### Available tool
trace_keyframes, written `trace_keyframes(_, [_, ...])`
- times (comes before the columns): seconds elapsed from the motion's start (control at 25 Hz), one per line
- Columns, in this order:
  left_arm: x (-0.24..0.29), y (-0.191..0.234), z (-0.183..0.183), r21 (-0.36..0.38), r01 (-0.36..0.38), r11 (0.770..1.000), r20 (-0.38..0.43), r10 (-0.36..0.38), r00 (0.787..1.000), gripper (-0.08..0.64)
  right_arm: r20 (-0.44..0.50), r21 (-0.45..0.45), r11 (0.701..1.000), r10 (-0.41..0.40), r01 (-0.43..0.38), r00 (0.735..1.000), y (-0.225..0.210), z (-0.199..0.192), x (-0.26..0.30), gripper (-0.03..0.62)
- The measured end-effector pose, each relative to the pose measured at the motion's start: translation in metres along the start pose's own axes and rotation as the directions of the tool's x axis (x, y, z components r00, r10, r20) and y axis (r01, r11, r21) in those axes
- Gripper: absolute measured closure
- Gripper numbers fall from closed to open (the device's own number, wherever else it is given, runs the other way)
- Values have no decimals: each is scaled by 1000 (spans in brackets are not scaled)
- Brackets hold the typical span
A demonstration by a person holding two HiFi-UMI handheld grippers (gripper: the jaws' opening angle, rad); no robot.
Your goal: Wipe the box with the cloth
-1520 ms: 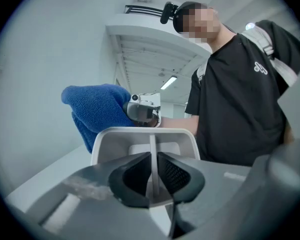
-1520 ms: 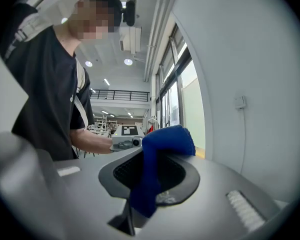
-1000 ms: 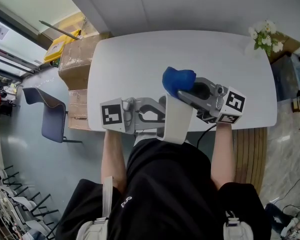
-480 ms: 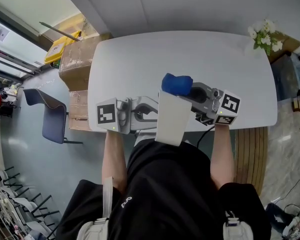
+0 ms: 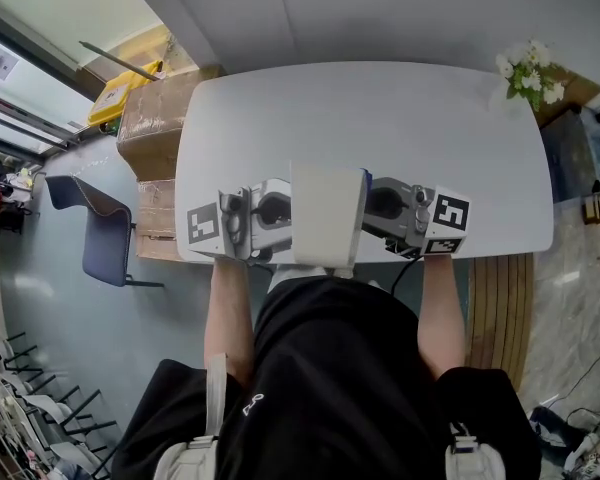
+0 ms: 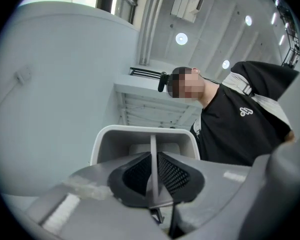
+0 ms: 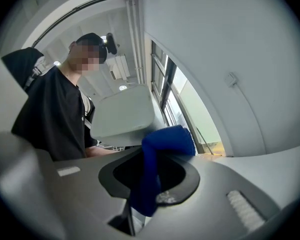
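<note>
Left gripper (image 6: pixel 153 176): jaws clamped on a thin side wall of the white box (image 6: pixel 145 134), wall edge-on between the dark pads. Box rim rises just past the fingertips, and bare white inner walls show.

Right gripper (image 7: pixel 146 181): jaws pinched on the blue cloth (image 7: pixel 162 146). A strip of it hangs down between the pads and the bunched end sticks out past the fingertips. That end sits right at the lower corner of the box (image 7: pixel 124 115); can't tell if they touch.

Head view: both grippers point inward at each other, and the box (image 5: pixel 325 216) is held up between them. Left gripper (image 5: pixel 280 213) is on the box's left side, right gripper (image 5: pixel 372 210) close on its right. Cloth is hidden behind the box in this view.

Left forearm (image 5: pixel 228 308) and right forearm (image 5: pixel 440 308) run from the body up to the grippers, roughly parallel.

White table (image 5: pixel 380 118) lies under and beyond the fingertips. Cardboard cartons (image 5: pixel 150 118) and a chair (image 5: pixel 100 233) sit well off to the left gripper's side. Flowers (image 5: pixel 528 68) are far beyond the right gripper.
</note>
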State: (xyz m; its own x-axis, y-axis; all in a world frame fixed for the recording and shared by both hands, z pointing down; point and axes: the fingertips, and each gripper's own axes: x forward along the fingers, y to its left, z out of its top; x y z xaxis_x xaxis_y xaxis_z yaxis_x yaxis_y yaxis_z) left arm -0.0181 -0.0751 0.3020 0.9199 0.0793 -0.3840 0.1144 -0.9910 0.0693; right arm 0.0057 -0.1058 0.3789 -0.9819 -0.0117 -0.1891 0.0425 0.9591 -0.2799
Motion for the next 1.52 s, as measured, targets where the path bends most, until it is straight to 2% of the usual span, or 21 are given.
trace_keyframes(0.32, [-12,23,3,33,-157,987,-5,157,988,515,-10,-1,1000,28,-28,1000,17,-4,11,526])
trace_keyframes(0.52, [-20,30,4,43,-205,978,-6,206,979,515,-28,-4,999,43,-43,999,27,-8,16,525])
trace_keyframes(0.8, [-38,35,9,53,-291,955,15,291,957,515,-38,2,997,72,-72,997,47,-12,26,526])
trace_keyframes(0.92, [-46,38,8,79,-322,944,14,322,947,515,-37,-5,995,99,-99,994,58,-9,27,525])
trace_keyframes(1.04, [-46,42,10,73,-353,933,10,353,936,515,-68,-20,995,98,-100,993,60,-11,28,526])
trace_keyframes(1.2, [-60,44,-4,100,-400,911,-66,407,911,514,-74,-15,994,109,-111,991,71,-17,33,526])
trace_keyframes(1.28, [-66,44,-17,130,-419,899,-141,435,889,515,-45,-14,992,127,-128,991,79,-13,36,526])
trace_keyframes(1.36, [-67,40,-33,146,-409,901,-225,433,873,515,-30,-19,990,140,-140,990,86,-9,37,526])
trace_keyframes(1.44, [-65,37,-42,138,-399,907,-243,421,874,515,-32,-30,990,137,-138,990,88,-4,37,526])
trace_keyframes(1.52, [-67,35,-42,111,-402,909,-209,417,885,517,-16,-44,991,124,-124,992,89,4,35,526])
